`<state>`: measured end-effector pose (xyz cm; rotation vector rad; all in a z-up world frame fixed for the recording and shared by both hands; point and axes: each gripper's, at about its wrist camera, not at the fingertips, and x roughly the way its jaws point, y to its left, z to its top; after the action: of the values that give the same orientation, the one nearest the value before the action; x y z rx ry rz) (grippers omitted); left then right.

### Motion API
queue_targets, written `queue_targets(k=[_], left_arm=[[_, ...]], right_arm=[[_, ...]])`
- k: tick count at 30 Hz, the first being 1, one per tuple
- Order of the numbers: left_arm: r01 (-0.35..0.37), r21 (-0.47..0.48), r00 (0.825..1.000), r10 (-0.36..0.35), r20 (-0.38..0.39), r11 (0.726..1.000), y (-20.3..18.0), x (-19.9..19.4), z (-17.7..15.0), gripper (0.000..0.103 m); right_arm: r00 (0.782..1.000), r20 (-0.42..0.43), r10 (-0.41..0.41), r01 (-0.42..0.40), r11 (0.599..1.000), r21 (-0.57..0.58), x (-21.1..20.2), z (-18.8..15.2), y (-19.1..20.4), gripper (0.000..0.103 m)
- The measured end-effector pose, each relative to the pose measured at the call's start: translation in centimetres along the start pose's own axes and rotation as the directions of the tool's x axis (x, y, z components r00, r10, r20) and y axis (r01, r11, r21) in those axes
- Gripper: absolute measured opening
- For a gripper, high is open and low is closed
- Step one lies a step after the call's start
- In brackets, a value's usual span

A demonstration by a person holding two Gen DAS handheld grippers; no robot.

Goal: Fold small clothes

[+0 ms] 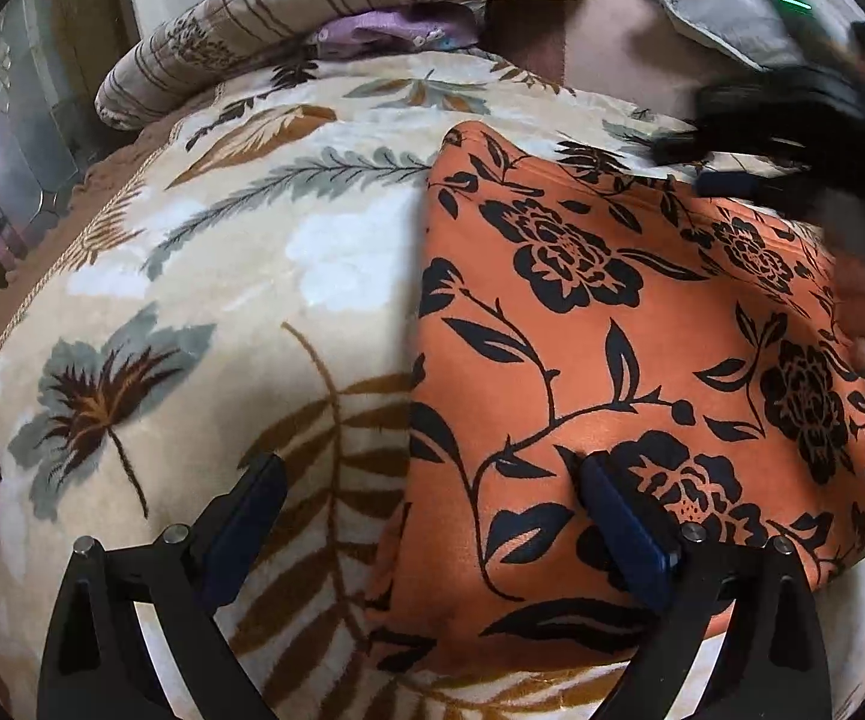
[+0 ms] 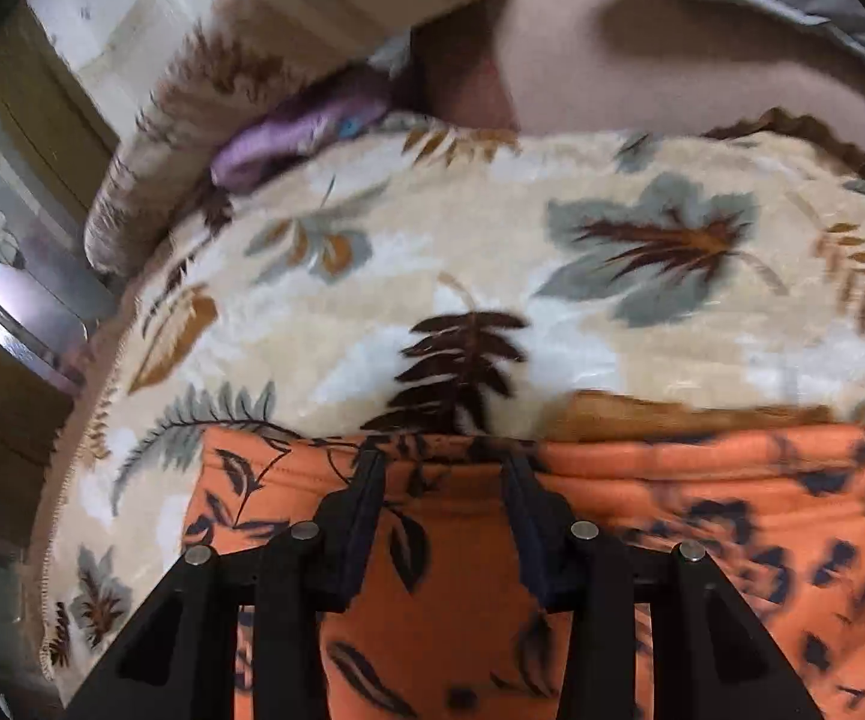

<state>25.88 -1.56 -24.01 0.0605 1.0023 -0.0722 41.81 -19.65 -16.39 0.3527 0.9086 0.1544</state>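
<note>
Surface: cream blanket [image 1: 240, 276] printed with grey and brown leaves, spread over a bed.

Item: orange garment [image 1: 612, 324] with black floral print, lying flat on the blanket, its left edge straight.

Left gripper [image 1: 426, 516]: over the garment's near left edge, jaws spread wide, one finger above the blanket, the other above the fabric, holding nothing.

Right gripper [image 2: 444, 462]: at the garment's far hem, jaws parted; whether they pinch the hem cannot be told.

Beyond: striped cushion [image 1: 288, 6]; purple cloth [image 1: 396, 30] tucked beneath it.
</note>
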Motion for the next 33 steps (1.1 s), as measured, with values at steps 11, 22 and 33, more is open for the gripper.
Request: queue_targets(k=[11,22,33], left_arm=[[-0.079,0.112,0.992,0.067,0.107,0.991,-2.6,-2.8,0.0,0.098],[-0.048,0.146,0.994,0.032,0.109,0.988,-2.6,-2.1,-1.8,0.099],[0.048,0.132,0.972,-0.077,0.223,0.99,-2.1,-7.5,-4.6,0.099]], right_arm=[[0.993,0.06,-0.097,0.07,0.931,0.359,-17.0,-10.2,-18.2,0.046],[0.987,0.161,-0.006,-0.079,0.852,0.517,-20.7,-17.1,-23.7,0.061],[0.963,0.222,0.15,-0.263,0.688,0.676,-21.7,-23.6,-25.5,0.07]])
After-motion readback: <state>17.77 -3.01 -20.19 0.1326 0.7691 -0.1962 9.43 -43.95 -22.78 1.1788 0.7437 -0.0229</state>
